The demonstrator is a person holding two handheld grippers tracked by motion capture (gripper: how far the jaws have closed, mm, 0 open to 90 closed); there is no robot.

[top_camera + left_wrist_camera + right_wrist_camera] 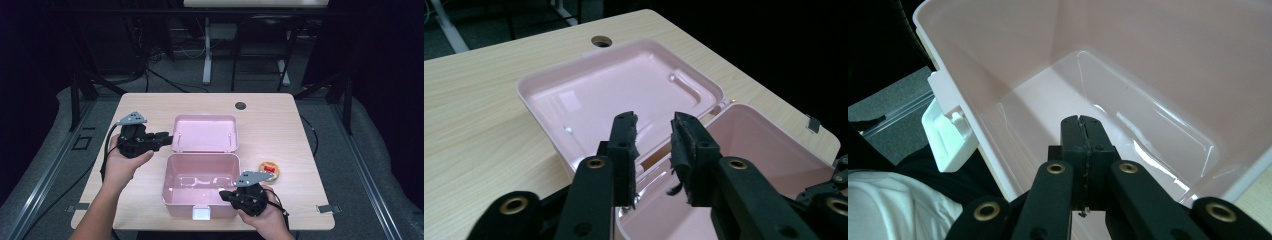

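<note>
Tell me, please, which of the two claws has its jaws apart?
The left claw, beside the box's open lid: a clear gap shows between its pads, nothing held. The right claw, over the box's near corner, has its jaws pressed together.

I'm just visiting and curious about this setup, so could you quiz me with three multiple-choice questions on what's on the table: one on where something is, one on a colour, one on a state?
1. Where does the small round object lie?
A. Inside the box
B. On the table, right of the box
C. On the lid

2. What colour is the box?
A. Pink
B. Blue
C. Green

3. How does the lid stand?
A. Shut
B. Taken off and set on the floor
C. Swung open, lying flat behind the box

Answers:
1 B, the high view shows it on the wood beside the box's right wall.
2 A, walls and floor are pink in every view.
3 C, its inside faces up, still joined at the box's far edge.
</note>
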